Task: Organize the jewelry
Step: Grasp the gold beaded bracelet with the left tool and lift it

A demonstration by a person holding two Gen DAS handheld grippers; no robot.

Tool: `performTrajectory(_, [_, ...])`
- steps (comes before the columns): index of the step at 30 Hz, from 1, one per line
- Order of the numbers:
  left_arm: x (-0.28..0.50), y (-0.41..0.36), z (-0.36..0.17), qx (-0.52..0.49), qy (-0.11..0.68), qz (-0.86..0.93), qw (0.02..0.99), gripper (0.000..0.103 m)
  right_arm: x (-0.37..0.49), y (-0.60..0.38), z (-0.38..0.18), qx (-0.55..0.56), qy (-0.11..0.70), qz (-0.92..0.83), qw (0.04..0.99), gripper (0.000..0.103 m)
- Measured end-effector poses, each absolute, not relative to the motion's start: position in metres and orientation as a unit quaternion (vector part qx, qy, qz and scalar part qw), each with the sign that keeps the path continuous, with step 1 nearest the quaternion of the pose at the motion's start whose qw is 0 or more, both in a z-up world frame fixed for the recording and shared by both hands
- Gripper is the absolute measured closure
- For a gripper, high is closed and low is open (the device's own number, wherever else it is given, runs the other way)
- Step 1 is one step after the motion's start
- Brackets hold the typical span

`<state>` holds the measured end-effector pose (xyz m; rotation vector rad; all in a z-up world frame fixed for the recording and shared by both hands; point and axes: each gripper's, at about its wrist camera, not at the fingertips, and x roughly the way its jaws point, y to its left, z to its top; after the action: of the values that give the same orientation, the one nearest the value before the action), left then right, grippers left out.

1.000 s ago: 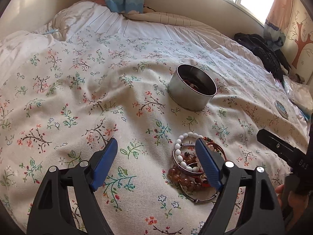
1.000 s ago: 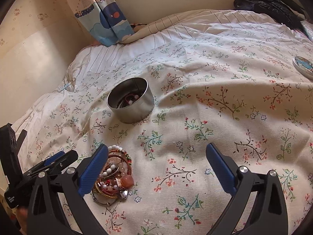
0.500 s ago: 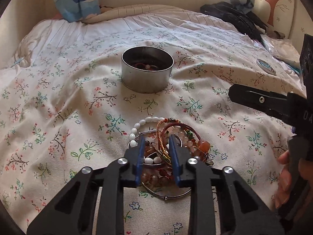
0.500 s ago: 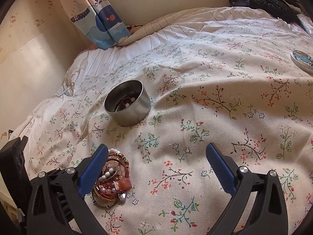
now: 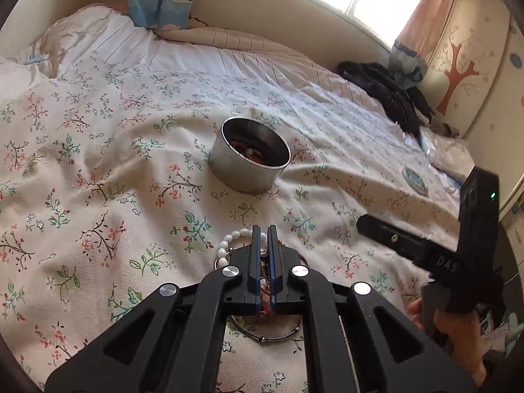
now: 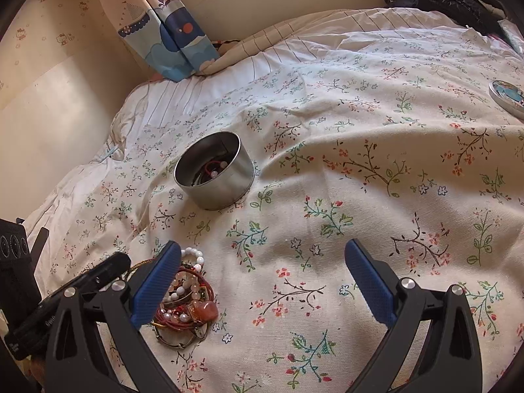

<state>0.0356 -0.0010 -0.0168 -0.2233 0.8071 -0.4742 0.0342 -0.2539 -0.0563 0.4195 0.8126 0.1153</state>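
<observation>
Left gripper [image 5: 263,232] pinched nearly together on strands of the bracelet pile [image 6: 183,298]; right gripper [image 6: 262,281] spread wide, holding nothing.

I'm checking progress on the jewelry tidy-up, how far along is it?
Partly done: the metal tin already holds some beaded pieces. In hand: the left gripper is shut on strands in the bracelet pile. Left: most of that pile lies on the bedspread; the right gripper is open, empty.

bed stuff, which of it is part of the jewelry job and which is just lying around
Job: bracelet pile, metal tin with jewelry inside, left gripper closed on the pile.
Lying about: round lid, black jacket, curtain.
</observation>
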Motion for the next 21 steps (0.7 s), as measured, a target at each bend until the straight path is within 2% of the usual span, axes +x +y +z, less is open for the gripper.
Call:
performTrajectory(5, [0.04, 0.026, -0.011, -0.223, 0.366, -0.283, 0.858, 0.1, 0.037, -0.249, -0.06, 0.196, 0.402, 0.065, 0.892, 0.007])
performTrajectory(9, [0.044, 0.045, -0.014, -0.25, 0.358, -0.238, 0.868, 0.1, 0.038, -0.243, -0.062, 0.193, 0.409, 0.082, 0.888, 0.007])
performTrajectory(15, [0.052, 0.056, -0.02, -0.21, 0.375, -0.145, 0.891, 0.1, 0.044, -0.22, -0.068, 0.156, 0.433, 0.117, 0.88, 0.007])
performTrajectory(21, [0.062, 0.044, -0.036, -0.092, 0.42, -0.062, 0.901, 0.099, 0.051, -0.201, -0.073, 0.125, 0.444, 0.134, 0.877, 0.007])
